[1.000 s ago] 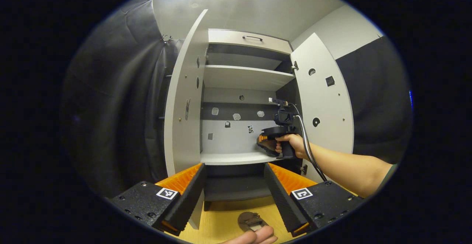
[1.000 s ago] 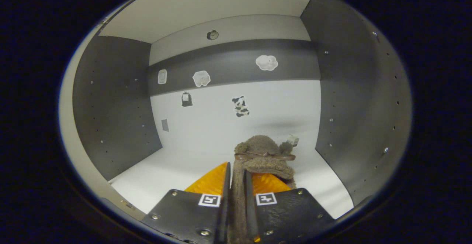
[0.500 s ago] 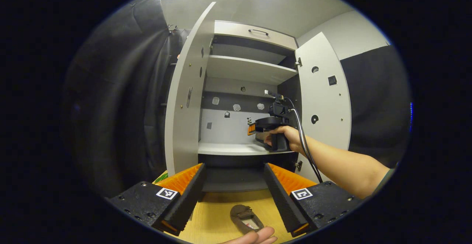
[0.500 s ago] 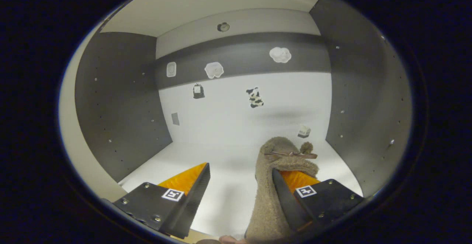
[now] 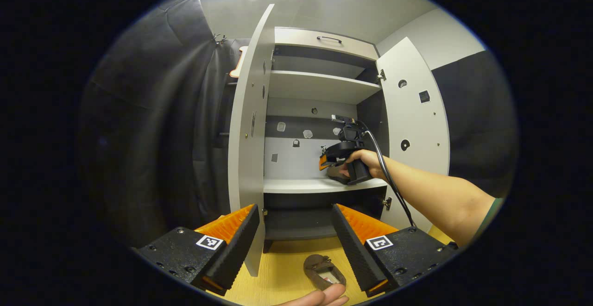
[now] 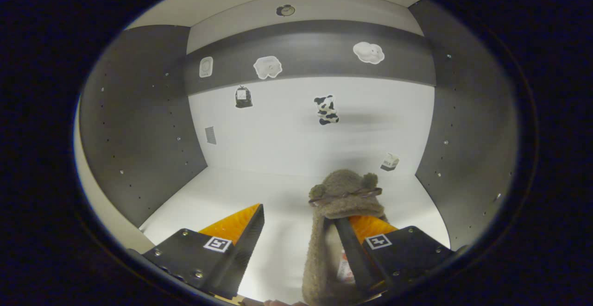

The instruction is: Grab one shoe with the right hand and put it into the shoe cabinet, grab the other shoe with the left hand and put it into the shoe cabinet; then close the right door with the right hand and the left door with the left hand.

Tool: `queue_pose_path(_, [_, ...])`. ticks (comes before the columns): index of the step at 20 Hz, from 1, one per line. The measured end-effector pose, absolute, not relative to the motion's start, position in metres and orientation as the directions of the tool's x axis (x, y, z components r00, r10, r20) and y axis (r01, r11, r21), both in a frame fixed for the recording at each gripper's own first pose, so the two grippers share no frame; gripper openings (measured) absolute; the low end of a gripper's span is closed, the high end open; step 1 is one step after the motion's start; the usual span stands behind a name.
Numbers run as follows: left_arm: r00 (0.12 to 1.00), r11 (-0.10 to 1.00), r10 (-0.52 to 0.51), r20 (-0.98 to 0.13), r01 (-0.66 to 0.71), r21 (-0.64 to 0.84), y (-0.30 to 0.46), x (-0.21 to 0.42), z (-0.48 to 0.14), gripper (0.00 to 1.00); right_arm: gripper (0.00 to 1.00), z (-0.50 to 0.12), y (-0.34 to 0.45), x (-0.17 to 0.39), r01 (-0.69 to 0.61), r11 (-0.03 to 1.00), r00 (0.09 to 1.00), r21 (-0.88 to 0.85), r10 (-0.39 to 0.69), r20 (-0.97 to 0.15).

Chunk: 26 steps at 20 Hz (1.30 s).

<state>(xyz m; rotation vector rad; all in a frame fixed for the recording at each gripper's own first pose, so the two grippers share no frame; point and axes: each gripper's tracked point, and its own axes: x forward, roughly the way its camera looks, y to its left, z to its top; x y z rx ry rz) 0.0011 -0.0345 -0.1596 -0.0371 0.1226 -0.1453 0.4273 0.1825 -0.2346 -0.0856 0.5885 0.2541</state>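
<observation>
On the cabinet shelf (image 6: pixel 259 190), my right hand-held gripper (image 6: pixel 301 232) gaped beside one shoe (image 6: pixel 340 204); my left hand-held gripper (image 5: pixel 294 232) hung open over the other shoe (image 5: pixel 324 272).

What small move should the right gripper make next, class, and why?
Probably draw the right gripper straight back out of the shoe cabinet. Its fingers stand apart, and the fuzzy brown slipper already sits on the white shelf, one finger still inside its opening.
</observation>
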Motion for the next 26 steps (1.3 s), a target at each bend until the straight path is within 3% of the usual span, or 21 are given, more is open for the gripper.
queue_pose_path(4, [0.979,0.988,-0.149,-0.139,0.143,-0.053,-0.035,-0.001,-0.167,0.96,0.90,-0.230,0.162,0.400,-0.264,0.957,0.784,-0.120,0.140,-0.605])
queue_pose_path(9, [0.978,0.987,-0.155,-0.142,0.147,-0.071,-0.043,-0.005,-0.167,0.96,0.90,-0.183,0.166,0.341,-0.310,0.949,0.823,-0.061,0.235,-0.518])
queue_pose_path(16, [0.952,0.973,-0.209,-0.221,0.180,-0.144,-0.071,-0.015,-0.190,0.97,0.88,-0.125,0.164,0.192,-0.396,0.918,0.859,-0.014,0.365,-0.360])
queue_pose_path(19, [0.937,0.966,-0.242,-0.252,0.208,-0.152,-0.083,-0.020,-0.203,0.94,0.88,-0.115,0.134,0.133,-0.364,0.929,0.901,-0.062,0.335,-0.277])
queue_pose_path(26, [0.887,0.971,-0.231,-0.401,0.180,-0.159,-0.099,-0.011,-0.272,0.97,0.90,-0.101,0.078,0.022,-0.292,0.956,0.950,-0.033,0.286,-0.128])
